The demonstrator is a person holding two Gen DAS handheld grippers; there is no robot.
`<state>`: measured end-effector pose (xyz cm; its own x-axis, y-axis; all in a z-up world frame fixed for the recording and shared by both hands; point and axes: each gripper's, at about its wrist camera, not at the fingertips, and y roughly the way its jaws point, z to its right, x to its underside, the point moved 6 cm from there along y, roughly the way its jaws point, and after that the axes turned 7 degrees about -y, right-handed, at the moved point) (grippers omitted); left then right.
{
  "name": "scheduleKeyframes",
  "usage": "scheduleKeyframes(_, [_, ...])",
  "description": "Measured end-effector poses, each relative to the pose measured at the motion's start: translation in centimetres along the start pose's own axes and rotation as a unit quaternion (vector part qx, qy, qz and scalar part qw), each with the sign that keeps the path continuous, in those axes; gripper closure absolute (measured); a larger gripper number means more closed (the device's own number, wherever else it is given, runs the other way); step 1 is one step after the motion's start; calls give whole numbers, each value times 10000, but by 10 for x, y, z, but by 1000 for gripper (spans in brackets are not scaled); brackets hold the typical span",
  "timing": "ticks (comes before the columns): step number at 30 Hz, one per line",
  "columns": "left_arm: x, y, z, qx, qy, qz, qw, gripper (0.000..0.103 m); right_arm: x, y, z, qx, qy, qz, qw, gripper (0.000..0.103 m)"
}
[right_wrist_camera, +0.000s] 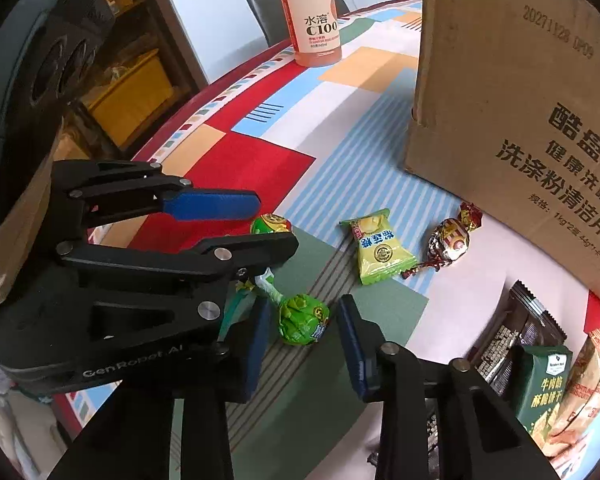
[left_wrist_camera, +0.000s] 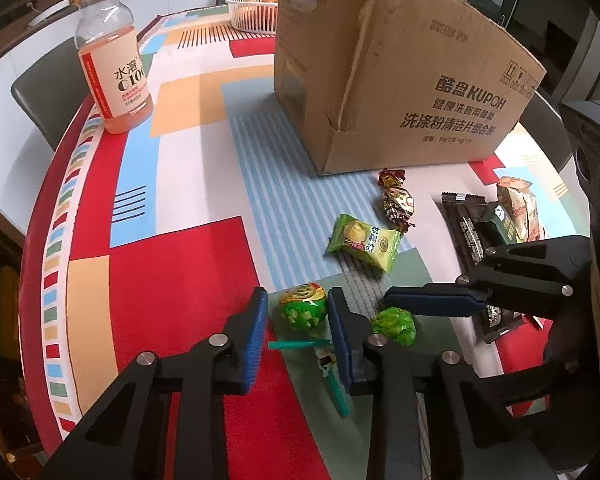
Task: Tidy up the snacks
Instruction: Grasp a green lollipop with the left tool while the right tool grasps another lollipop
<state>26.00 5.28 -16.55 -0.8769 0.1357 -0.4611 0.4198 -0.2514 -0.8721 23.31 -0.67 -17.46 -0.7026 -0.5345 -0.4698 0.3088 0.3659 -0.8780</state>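
Observation:
Two green-wrapped lollipops lie side by side on the patterned tablecloth. My left gripper (left_wrist_camera: 298,300) is shut on the left lollipop (left_wrist_camera: 303,308), its blue pads against the round head, the teal stick trailing toward the camera. My right gripper (right_wrist_camera: 306,308) straddles the other lollipop (right_wrist_camera: 302,320); a thin gap shows on each side of the head, so it stands open. Further back lie a yellow-green packet (left_wrist_camera: 364,244) and a gold foil candy (left_wrist_camera: 398,202). An open cardboard box (left_wrist_camera: 380,80) stands behind them.
A dark snack bar (right_wrist_camera: 516,340), a green biscuit pack (right_wrist_camera: 544,392) and an orange-white pack (right_wrist_camera: 592,384) lie at the right by the box. A pink drink bottle (left_wrist_camera: 114,68) stands near the table's left edge. A white basket (left_wrist_camera: 252,12) sits far back.

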Motion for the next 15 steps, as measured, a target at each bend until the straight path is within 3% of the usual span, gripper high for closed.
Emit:
scheduleKeyframes(3, [1, 2, 0, -43, -12, -19, 10000, 79, 0, 1, 0, 45, -67, 19, 10000, 74])
scheduleKeyframes(15, [-3, -28, 7, -352, -27, 400, 9986, 79, 8, -14, 2, 39, 40, 170, 9998, 75])
